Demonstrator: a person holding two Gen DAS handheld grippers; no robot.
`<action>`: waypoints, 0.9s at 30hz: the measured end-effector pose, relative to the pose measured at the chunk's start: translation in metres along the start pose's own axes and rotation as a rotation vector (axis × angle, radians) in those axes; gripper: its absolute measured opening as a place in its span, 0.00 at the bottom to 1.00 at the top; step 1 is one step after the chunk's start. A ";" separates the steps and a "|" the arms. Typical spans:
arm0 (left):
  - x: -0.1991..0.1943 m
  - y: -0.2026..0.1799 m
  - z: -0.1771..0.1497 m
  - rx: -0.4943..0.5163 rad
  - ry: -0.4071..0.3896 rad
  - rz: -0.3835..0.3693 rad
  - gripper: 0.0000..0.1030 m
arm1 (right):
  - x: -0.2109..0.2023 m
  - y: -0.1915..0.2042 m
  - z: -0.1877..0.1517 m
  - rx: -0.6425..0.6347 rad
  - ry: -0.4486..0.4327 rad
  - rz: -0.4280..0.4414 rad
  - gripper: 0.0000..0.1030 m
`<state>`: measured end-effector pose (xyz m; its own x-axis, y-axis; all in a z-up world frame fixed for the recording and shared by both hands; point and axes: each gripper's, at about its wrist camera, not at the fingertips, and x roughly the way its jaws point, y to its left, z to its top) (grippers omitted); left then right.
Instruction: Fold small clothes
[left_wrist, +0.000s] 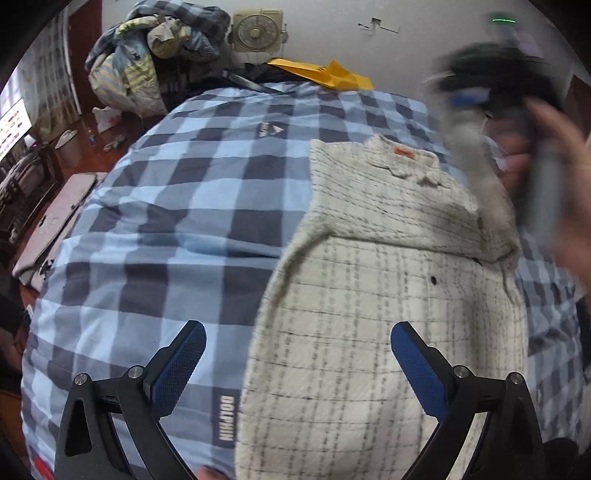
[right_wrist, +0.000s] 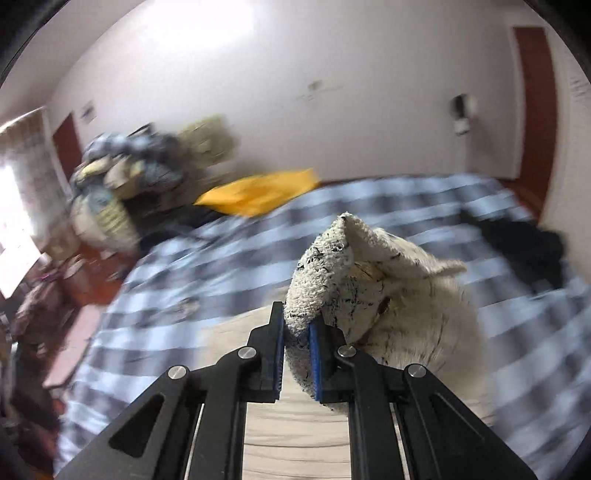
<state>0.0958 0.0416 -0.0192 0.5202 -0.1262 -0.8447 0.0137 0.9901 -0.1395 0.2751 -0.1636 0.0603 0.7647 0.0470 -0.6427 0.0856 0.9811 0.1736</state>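
Observation:
A small cream garment with thin dark checks (left_wrist: 369, 295) lies on a blue and navy checked blanket (left_wrist: 184, 203), its collar with an orange tag toward the far side. My left gripper (left_wrist: 298, 326) hangs open just above the garment's near part, with nothing between its blue pads. At the right of the left wrist view, a blurred hand (left_wrist: 554, 166) lifts a sleeve of the garment. In the right wrist view my right gripper (right_wrist: 297, 321) is shut on a bunched fold of the cream garment (right_wrist: 369, 277), held up above the blanket (right_wrist: 221, 258).
A heap of clothes (left_wrist: 155, 55) and a yellow cloth (left_wrist: 332, 75) sit at the blanket's far end, by a small fan (left_wrist: 256, 31) at the wall. A dark garment (right_wrist: 524, 247) lies on the blanket's right side. Red-brown floor (left_wrist: 85, 147) with clutter runs along the left.

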 end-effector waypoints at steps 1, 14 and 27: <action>-0.001 0.004 0.001 -0.019 -0.002 -0.008 0.99 | 0.027 0.034 -0.022 0.004 0.048 -0.005 0.24; -0.013 0.014 0.002 -0.097 -0.010 -0.132 0.99 | 0.031 -0.060 -0.103 0.040 0.383 -0.022 0.54; 0.015 -0.011 0.003 -0.005 0.046 -0.036 0.99 | 0.111 -0.276 -0.116 0.116 0.548 -0.421 0.79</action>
<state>0.1062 0.0293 -0.0283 0.4794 -0.1645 -0.8620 0.0274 0.9846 -0.1726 0.2620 -0.4075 -0.1455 0.2225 -0.2148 -0.9510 0.3943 0.9119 -0.1137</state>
